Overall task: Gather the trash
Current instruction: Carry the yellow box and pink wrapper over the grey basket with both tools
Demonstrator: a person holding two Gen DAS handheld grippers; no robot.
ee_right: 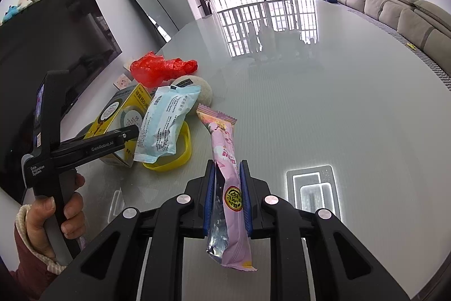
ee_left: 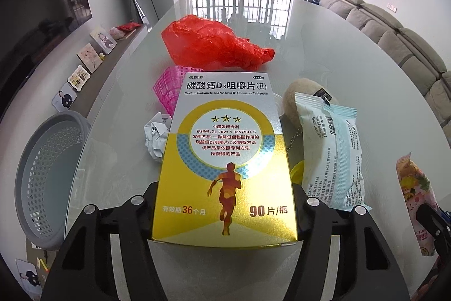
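A silver and yellow tablet box point(ee_left: 225, 148) lies on the glass table point(ee_left: 338, 47), and my left gripper point(ee_left: 225, 185) is shut on its near end, a finger against each side. From the right wrist view one left finger point(ee_right: 124, 136) runs along that box point(ee_right: 121, 109). My right gripper point(ee_right: 227, 164) is shut on a long pink snack wrapper point(ee_right: 225, 137), held lengthwise between the blue pads above the table. Around the box lie a red plastic bag point(ee_left: 214, 44), crumpled paper point(ee_left: 156, 134) and a pale blue packet point(ee_left: 332, 148).
A grey perforated basket point(ee_left: 48, 182) stands off the table's left edge. A pink mesh basket point(ee_left: 167, 88), a beige round thing point(ee_left: 298, 98) and a yellow ring point(ee_right: 180, 157) sit among the trash. A sofa point(ee_left: 394, 41) runs along the right. A person's hand point(ee_right: 67, 210) holds the left gripper.
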